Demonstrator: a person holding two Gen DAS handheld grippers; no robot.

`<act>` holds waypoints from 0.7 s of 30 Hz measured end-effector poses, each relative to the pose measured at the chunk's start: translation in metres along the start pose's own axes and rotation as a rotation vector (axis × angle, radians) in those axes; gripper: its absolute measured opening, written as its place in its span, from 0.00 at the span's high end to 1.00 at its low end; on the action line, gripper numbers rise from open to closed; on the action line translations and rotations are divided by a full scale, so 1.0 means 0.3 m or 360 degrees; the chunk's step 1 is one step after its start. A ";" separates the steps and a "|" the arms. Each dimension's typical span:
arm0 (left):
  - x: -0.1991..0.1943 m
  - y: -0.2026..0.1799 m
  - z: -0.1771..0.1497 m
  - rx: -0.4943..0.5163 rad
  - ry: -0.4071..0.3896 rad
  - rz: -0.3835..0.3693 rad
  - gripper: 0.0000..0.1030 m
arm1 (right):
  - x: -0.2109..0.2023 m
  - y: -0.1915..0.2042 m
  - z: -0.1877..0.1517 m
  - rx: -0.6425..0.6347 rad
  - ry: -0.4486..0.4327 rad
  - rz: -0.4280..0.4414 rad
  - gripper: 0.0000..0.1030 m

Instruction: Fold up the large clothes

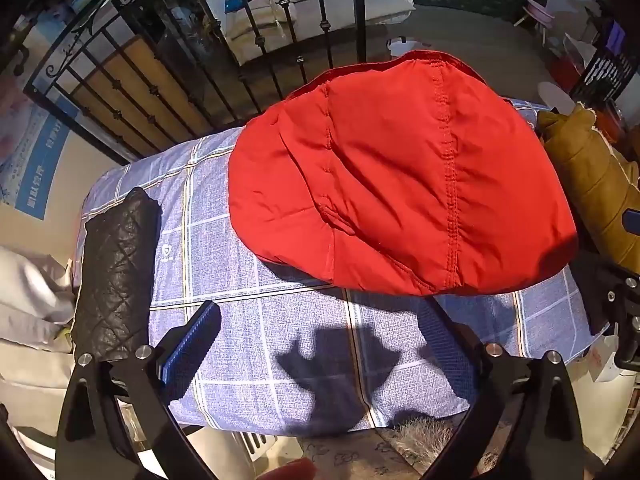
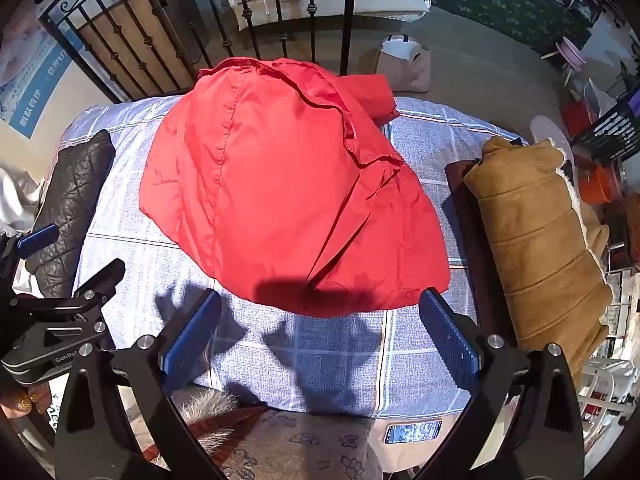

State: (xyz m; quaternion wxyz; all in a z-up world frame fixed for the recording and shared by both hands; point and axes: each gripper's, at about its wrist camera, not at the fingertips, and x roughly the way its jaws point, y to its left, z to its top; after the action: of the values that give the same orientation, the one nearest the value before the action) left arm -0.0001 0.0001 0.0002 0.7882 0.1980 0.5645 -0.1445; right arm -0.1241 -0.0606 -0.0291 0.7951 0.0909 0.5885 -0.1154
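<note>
Red jacket [image 1: 400, 184] sits bunched on the checked bed [image 1: 248, 320], looks maybe half folded, still lumpy. Both tongs, left [image 1: 320, 360] and right [image 2: 320, 344], hang spread wide above the near edge, gripping nothing. Final tidy fold seems left.

"GenRo", cut off, reads in white on the left gripper [image 2: 48, 344], left of the right camera's jaws.

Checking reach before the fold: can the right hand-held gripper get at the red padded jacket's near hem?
Probably yes: the right hand-held gripper is open above bare checked bedsheet, with nothing between it and the red padded jacket.
</note>
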 end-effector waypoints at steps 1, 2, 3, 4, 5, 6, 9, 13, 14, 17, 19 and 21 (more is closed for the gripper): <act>0.000 0.000 -0.001 0.0002 0.0000 0.0003 0.06 | 0.001 0.001 0.000 0.0000 0.0003 -0.0001 0.05; -0.001 0.000 -0.001 0.0005 -0.0002 0.0006 0.06 | 0.001 0.002 0.001 0.0000 0.0003 0.0000 0.05; -0.002 0.000 -0.003 0.0007 -0.0004 0.0009 0.06 | 0.001 0.002 0.002 0.0002 0.0000 0.0003 0.05; -0.003 0.000 -0.005 0.0009 -0.0006 0.0012 0.06 | 0.001 0.003 0.001 -0.0001 -0.0002 -0.0005 0.05; -0.002 -0.008 -0.018 0.0009 -0.0007 0.0013 0.06 | 0.001 0.004 0.001 0.0000 -0.0004 -0.0004 0.05; -0.003 -0.011 -0.026 0.0010 -0.0009 0.0015 0.06 | 0.000 0.005 0.001 -0.0002 -0.0006 -0.0004 0.05; 0.000 0.003 -0.025 0.0003 0.0009 0.0011 0.06 | 0.001 0.007 0.001 -0.0002 -0.0003 0.0002 0.05; 0.000 0.009 -0.024 -0.0002 0.0020 0.0011 0.06 | 0.008 0.017 -0.019 -0.0006 -0.0001 0.0007 0.05; -0.001 0.010 -0.025 -0.0004 0.0024 0.0011 0.06 | 0.013 0.019 -0.020 -0.0009 0.0000 0.0008 0.05; 0.007 0.005 -0.024 -0.0008 0.0036 0.0010 0.06 | 0.014 0.015 -0.023 -0.0018 0.0000 0.0017 0.05; 0.009 0.004 -0.026 -0.0008 0.0044 0.0009 0.06 | 0.009 0.016 -0.013 -0.0021 0.0010 0.0017 0.05; 0.011 0.001 -0.027 -0.0003 0.0049 0.0009 0.06 | 0.013 0.016 -0.012 -0.0025 0.0016 0.0020 0.05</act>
State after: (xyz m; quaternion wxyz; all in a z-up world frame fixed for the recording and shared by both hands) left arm -0.0057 0.0043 -0.0052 0.7801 0.2011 0.5761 -0.1385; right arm -0.1249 -0.0552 -0.0340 0.7936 0.0890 0.5926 -0.1053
